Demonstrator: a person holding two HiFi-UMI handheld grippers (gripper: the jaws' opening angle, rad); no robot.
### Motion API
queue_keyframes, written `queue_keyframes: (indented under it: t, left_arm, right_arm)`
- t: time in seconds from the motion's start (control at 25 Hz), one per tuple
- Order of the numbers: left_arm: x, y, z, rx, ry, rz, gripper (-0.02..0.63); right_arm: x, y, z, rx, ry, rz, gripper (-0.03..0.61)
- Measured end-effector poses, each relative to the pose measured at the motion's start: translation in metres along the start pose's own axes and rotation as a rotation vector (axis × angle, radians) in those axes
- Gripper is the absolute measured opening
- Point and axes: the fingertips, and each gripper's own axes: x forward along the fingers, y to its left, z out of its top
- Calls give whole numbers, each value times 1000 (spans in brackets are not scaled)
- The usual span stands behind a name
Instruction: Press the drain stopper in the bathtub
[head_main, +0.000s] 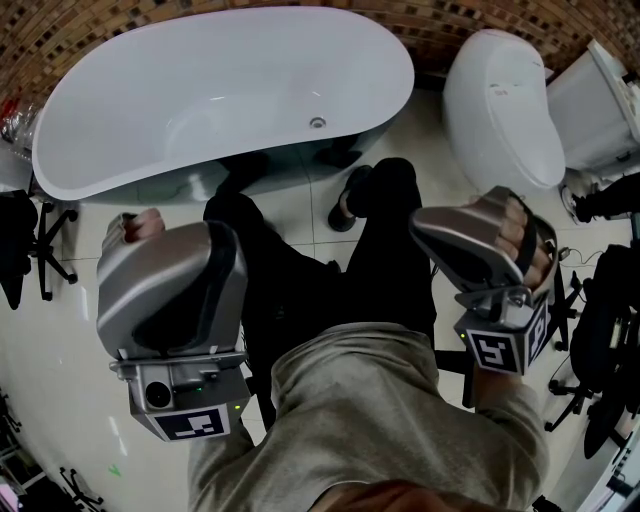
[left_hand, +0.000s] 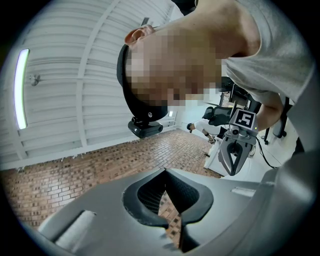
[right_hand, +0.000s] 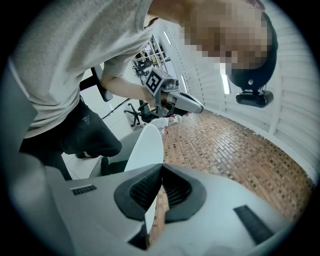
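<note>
The white oval bathtub (head_main: 120, 120) lies across the top of the head view. Its small round metal drain stopper (head_main: 317, 122) sits on the tub floor near the right end. Both grippers are held close to the person's body, well short of the tub and tilted upward. My left gripper (head_main: 175, 290) is at lower left; its jaws (left_hand: 166, 172) meet at the tips with nothing between them. My right gripper (head_main: 485, 250) is at the right, and its jaws (right_hand: 161, 167) are also together and empty. The tub rim (right_hand: 145, 150) shows in the right gripper view.
A white toilet (head_main: 500, 110) stands right of the tub. The person's black-trousered legs and a shoe (head_main: 345, 205) are on the tiled floor just before the tub. Black stands crowd the left edge (head_main: 30, 245) and right edge (head_main: 605, 330). A brick wall runs behind the tub.
</note>
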Motion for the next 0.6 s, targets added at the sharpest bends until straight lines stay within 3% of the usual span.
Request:
queue_keyframes:
  t: [0.36,0.6]
  left_arm:
    - [1,0,-5,-5,13,-3,9]
    - [-2,0,-9,-21,40,0,9]
  right_arm:
    - [2,2,-2,8,2,11,0]
    - [-3,-3,-2,61,-14,-26,0]
